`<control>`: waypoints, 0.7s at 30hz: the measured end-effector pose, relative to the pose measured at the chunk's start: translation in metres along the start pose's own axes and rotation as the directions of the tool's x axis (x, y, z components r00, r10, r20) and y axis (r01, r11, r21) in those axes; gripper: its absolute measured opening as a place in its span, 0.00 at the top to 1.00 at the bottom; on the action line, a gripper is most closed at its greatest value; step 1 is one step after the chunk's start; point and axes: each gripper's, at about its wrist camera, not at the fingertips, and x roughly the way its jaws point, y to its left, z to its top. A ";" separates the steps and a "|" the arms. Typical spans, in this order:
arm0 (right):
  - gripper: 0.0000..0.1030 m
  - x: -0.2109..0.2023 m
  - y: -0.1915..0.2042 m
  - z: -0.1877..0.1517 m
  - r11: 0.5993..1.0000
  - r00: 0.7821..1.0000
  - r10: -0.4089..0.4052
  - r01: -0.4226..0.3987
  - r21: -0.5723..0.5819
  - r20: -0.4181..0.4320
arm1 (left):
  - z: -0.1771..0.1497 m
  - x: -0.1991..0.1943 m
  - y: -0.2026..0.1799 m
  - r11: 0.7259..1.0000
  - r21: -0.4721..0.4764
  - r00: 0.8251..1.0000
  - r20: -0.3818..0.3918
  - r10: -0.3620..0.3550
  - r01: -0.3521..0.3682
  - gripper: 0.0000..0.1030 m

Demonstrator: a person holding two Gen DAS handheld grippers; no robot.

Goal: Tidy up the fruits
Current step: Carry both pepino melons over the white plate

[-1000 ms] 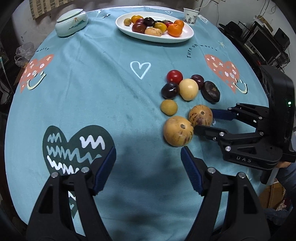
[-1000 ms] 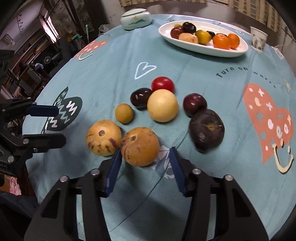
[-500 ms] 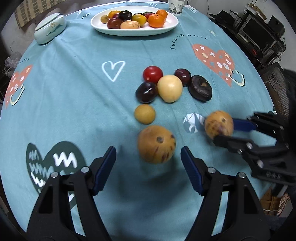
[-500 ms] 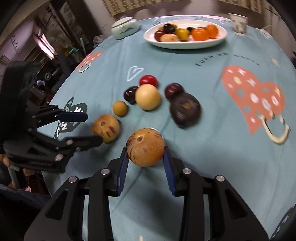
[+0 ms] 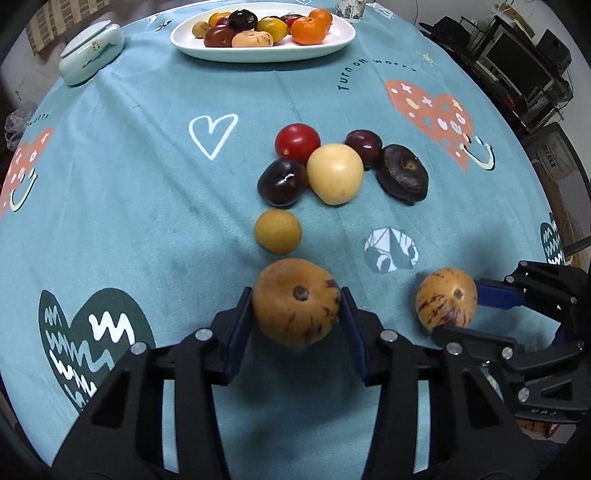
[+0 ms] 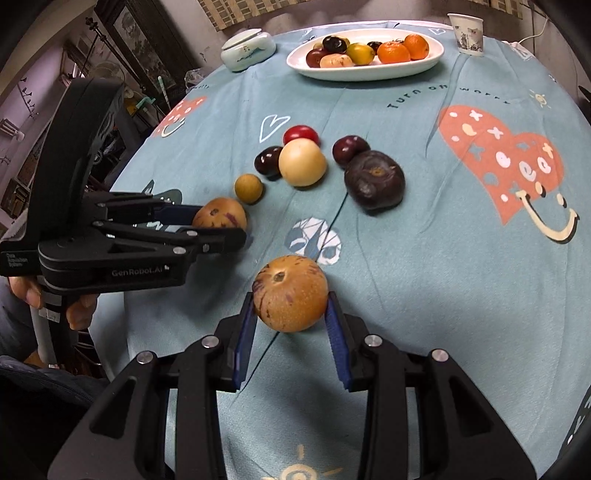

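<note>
My left gripper [image 5: 295, 314] is shut on a tan, purple-streaked melon [image 5: 295, 301]; it also shows in the right wrist view [image 6: 220, 216]. My right gripper [image 6: 290, 317] is shut on a second streaked melon [image 6: 290, 293], seen at the right in the left wrist view [image 5: 446, 298]. Loose on the blue cloth lie a small tan fruit [image 5: 277, 231], a dark plum [image 5: 282, 182], a red tomato [image 5: 297, 140], a pale yellow fruit [image 5: 335, 173], a small plum [image 5: 364, 143] and a wrinkled dark purple fruit [image 5: 402, 173].
A white oval plate [image 5: 332, 46] with several fruits stands at the far edge. A lidded ceramic dish [image 5: 90, 59] is at the far left, a paper cup [image 6: 467, 28] at the far right. The round table's edge drops off near both grippers.
My left gripper has moved forward and shut on the near melon. My right gripper holds the other melon, which it grasped and drew back from the group.
</note>
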 end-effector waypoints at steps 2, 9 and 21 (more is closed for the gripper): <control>0.64 0.001 0.003 -0.001 1.000 1.000 0.002 -0.002 -0.005 -0.005 | -0.001 -0.002 0.002 1.000 -0.005 1.000 0.000 0.007 -0.007 0.55; 0.64 0.001 0.010 0.000 1.000 1.000 0.017 -0.017 -0.006 0.006 | -0.005 -0.031 -0.009 0.991 0.047 0.991 0.057 0.120 -0.123 0.55; 0.63 0.003 0.024 -0.005 0.999 0.999 0.044 -0.044 -0.015 0.011 | -0.008 -0.054 -0.029 0.980 0.129 0.983 0.120 0.139 -0.154 0.55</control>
